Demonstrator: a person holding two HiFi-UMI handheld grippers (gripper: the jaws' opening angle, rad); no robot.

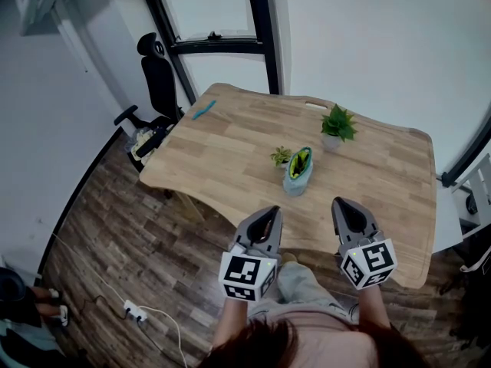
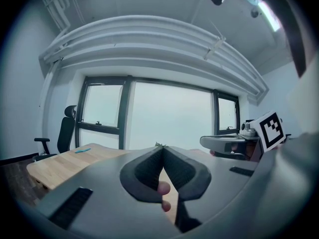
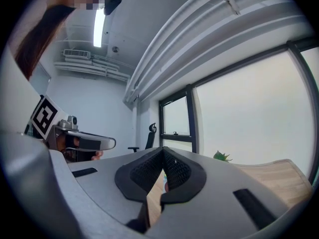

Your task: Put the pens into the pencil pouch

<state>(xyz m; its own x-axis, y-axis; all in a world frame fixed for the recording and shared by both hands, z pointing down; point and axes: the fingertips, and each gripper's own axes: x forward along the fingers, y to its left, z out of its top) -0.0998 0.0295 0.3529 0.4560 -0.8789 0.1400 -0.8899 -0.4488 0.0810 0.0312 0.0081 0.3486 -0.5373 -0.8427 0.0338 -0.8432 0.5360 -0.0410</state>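
Note:
A light blue pencil pouch (image 1: 298, 173) stands open-topped in the middle of the wooden table (image 1: 230, 159), with yellow-green pens showing inside it. One blue pen (image 1: 203, 110) (image 2: 82, 150) lies alone near the table's far left corner. Both grippers are held level over the near edge of the table, well short of the pouch. My left gripper (image 1: 265, 222) (image 2: 162, 149) has its jaws closed together with nothing between them. My right gripper (image 1: 352, 215) (image 3: 162, 151) is shut and empty too.
A small potted plant (image 1: 281, 156) stands just left of the pouch, and a larger one (image 1: 337, 125) (image 3: 223, 156) behind it to the right. A black office chair (image 1: 157, 75) sits at the table's far left corner. A power strip (image 1: 134, 310) lies on the floor.

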